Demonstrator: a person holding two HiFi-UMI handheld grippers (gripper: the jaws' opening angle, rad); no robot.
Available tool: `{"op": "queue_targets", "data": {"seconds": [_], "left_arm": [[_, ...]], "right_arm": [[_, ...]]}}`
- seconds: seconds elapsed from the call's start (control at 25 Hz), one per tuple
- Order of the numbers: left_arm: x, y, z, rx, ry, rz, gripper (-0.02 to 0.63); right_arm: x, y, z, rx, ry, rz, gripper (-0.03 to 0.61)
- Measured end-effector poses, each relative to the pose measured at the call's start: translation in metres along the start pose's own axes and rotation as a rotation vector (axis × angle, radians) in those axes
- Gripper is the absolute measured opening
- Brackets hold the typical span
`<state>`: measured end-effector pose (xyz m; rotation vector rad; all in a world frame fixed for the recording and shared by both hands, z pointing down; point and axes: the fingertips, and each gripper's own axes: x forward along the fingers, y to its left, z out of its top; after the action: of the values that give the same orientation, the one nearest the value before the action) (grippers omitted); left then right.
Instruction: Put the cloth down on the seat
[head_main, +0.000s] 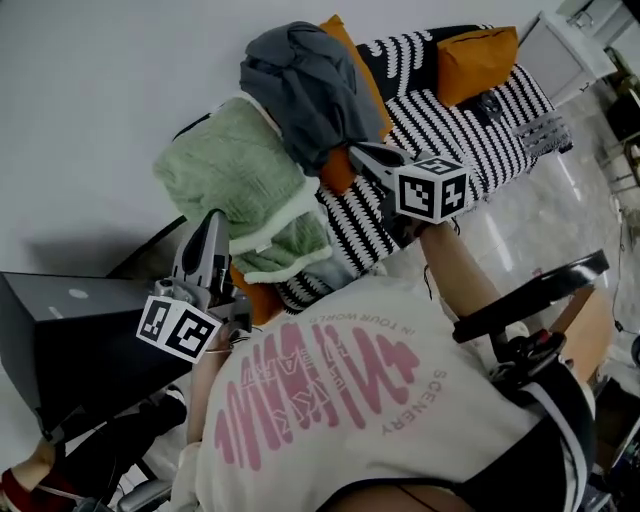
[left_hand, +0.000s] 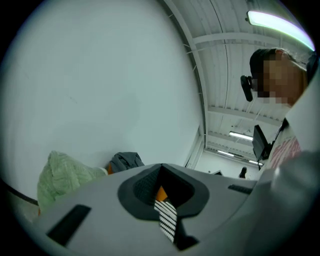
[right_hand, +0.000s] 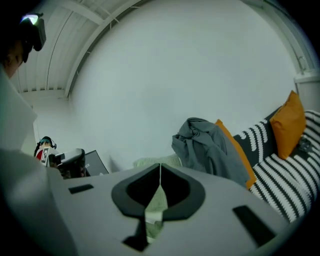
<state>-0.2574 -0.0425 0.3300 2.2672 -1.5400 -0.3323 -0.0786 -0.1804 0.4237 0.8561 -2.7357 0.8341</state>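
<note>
A crumpled grey cloth lies heaped on an orange cushion at the back of the seat, a sofa under a black-and-white striped cover. Beside it spreads a light green blanket. My right gripper points left, its tips at the grey cloth's lower edge. In the right gripper view its jaws meet, with the grey cloth just to their right and nothing visibly clamped. My left gripper is shut and empty by the green blanket's near edge; its own view shows the gripper aimed up at the wall.
A second orange cushion rests at the sofa's far end. A black box stands left of the sofa. Glossy floor lies to the right, with a black bar near my right elbow. A white wall backs the sofa.
</note>
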Motion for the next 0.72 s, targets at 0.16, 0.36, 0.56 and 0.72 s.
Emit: {"op": "queue_targets", "data": {"seconds": [0.16,0.36,0.56,0.72], "left_arm": [[-0.001,0.001,-0.029,-0.015,0.101,-0.016,0.008],[-0.001,0.007,-0.06,-0.098,0.179,-0.019,0.008],[0.005,-0.003,-0.087,-0.143,0.212,-0.028,0.008],[0.012,-0.027,-0.099,-0.144,0.245,-0.042,0.008]], "right_arm": [[-0.029,0.015,-0.024,0.089,-0.012,-0.002,0.018],[-0.075,0.014,-0.053,0.133,0.001,-0.046,0.018],[-0.097,0.011,-0.072,0.148,0.01,-0.029,0.018],[-0.099,0.017,-0.056,0.182,-0.049,0.072,0.019]]}}
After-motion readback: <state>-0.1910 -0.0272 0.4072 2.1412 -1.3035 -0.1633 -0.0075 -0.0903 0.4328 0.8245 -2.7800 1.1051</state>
